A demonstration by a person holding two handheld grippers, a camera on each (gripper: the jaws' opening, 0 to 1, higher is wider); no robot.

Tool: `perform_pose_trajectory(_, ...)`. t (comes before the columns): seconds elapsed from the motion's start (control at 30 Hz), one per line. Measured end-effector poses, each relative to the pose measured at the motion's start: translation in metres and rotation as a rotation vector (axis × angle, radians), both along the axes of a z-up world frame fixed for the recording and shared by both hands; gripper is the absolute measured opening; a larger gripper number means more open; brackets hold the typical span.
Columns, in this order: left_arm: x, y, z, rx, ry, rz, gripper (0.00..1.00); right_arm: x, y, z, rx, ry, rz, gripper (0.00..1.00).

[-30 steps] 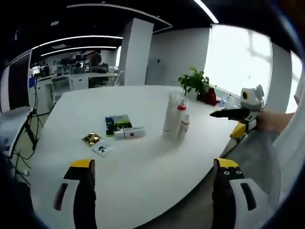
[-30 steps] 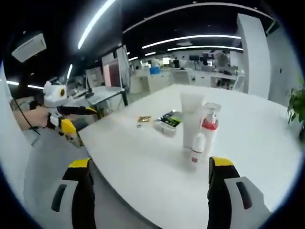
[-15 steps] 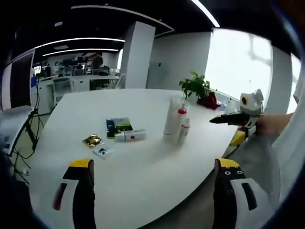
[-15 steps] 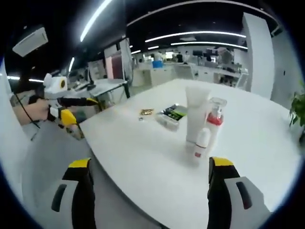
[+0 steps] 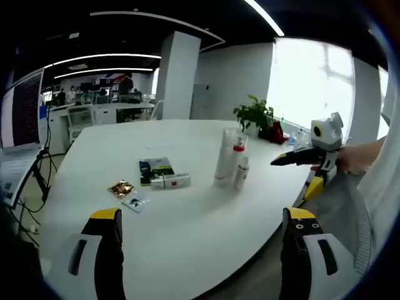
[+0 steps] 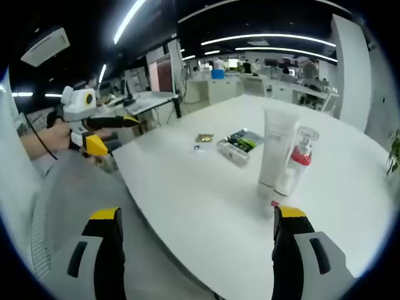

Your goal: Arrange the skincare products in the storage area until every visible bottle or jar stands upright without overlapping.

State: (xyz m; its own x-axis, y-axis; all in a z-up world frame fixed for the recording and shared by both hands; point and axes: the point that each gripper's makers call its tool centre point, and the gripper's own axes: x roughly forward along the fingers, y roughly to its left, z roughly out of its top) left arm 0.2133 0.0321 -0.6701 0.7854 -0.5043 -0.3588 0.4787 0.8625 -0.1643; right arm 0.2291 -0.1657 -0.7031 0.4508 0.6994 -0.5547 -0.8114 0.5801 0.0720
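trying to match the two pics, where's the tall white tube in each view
Left gripper view: the tall white tube stands right of centre on the white table, left of the small bottle.
Right gripper view: it stands right of centre.
Shared landmark: the red-collared pump bottle beside it.

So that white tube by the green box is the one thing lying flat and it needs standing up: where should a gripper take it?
Probably across the white tube's long body near its middle, jaws straddling the narrow width, coming down from above. It lies flat on the table beside the green box, so its long sides look free.
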Motion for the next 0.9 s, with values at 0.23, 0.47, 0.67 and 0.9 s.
perform_pose_trajectory(0.23,0.001,0.0,-0.002,0.024,-0.01,-0.004,0.98,0.012,0.018,0.007,-0.029,-0.007,0.062,0.97)
perform_pose_trajectory(0.47,0.002,0.001,-0.004,0.045,-0.019,-0.007,0.97,0.024,0.044,0.01,-0.058,-0.003,0.133,0.97)
perform_pose_trajectory(0.67,0.002,0.0,-0.008,0.07,-0.011,-0.014,0.96,0.031,0.06,0.007,-0.12,0.014,0.188,0.99)
perform_pose_trajectory(0.9,0.003,0.003,-0.007,0.056,-0.009,0.003,0.96,0.043,0.074,0.004,-0.177,0.012,0.242,0.97)
